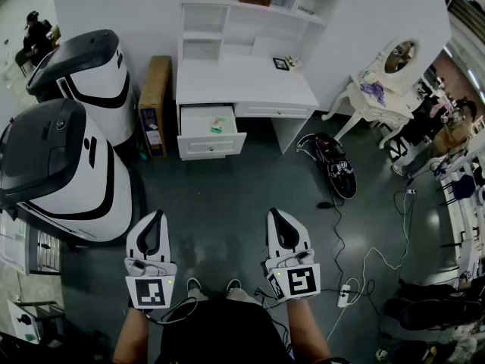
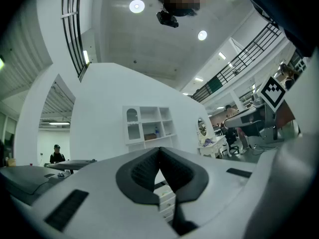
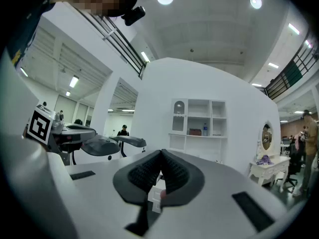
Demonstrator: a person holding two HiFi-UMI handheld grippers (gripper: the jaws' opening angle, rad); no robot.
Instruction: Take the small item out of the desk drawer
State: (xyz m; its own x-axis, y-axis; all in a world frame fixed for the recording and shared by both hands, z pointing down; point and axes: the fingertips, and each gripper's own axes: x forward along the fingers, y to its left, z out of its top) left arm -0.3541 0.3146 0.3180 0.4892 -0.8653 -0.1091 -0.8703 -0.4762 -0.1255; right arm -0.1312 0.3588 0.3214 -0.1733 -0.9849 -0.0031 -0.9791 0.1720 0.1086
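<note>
A white desk (image 1: pixel 246 82) with a shelf unit stands against the far wall. Its left drawer (image 1: pixel 210 131) is pulled out, and a small green item (image 1: pixel 218 126) lies inside on the white bottom. My left gripper (image 1: pixel 158 215) and right gripper (image 1: pixel 275 214) hang side by side over the dark floor, well short of the desk. Both are shut with nothing between the jaws. In the left gripper view the left gripper (image 2: pixel 159 149) points level at the desk (image 2: pixel 164 195), and in the right gripper view the right gripper (image 3: pixel 161 152) does the same.
Two large white-and-black machines (image 1: pixel 64 165) stand at the left. A cardboard box (image 1: pixel 154 101) leans beside the desk. A black device (image 1: pixel 335 165) and cables (image 1: pixel 371 256) lie on the floor at the right, near a white dressing table (image 1: pixel 379 82). People stand at the far right.
</note>
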